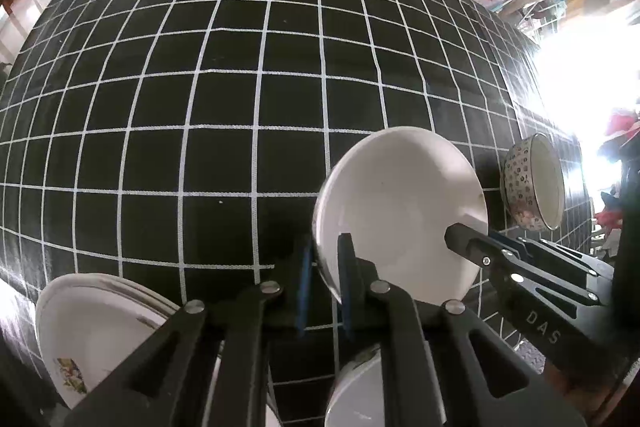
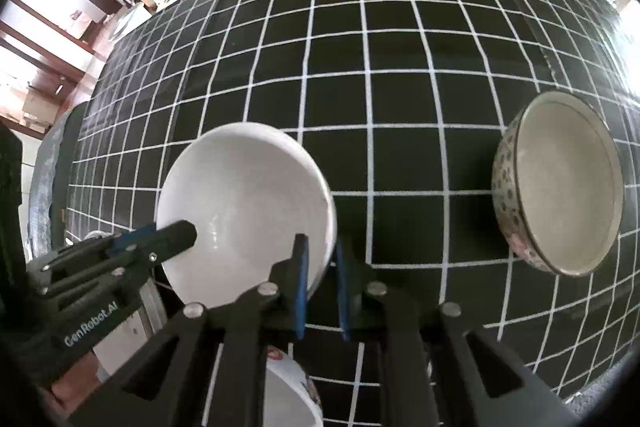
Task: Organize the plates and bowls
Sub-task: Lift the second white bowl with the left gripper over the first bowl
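A plain white bowl (image 1: 400,195) (image 2: 248,187) is held tilted above the black, white-gridded tablecloth (image 1: 200,107) (image 2: 400,67). My left gripper (image 1: 325,267) is shut on its near-left rim, one blue pad inside the bowl and one outside. On the opposite side my right gripper (image 2: 320,267) pinches the rim the same way. Each gripper shows in the other's view: the right gripper (image 1: 458,239) and the left gripper (image 2: 188,231). A floral-patterned bowl (image 1: 532,183) (image 2: 560,183) stands on the cloth to the right, apart from both grippers.
A stack of white plates (image 1: 92,327) with a printed motif lies at the lower left. Another white dish (image 1: 360,387) (image 2: 288,395) sits below the grippers, partly hidden. Shelves and clutter stand beyond the table's far edge; bright glare fills the right side.
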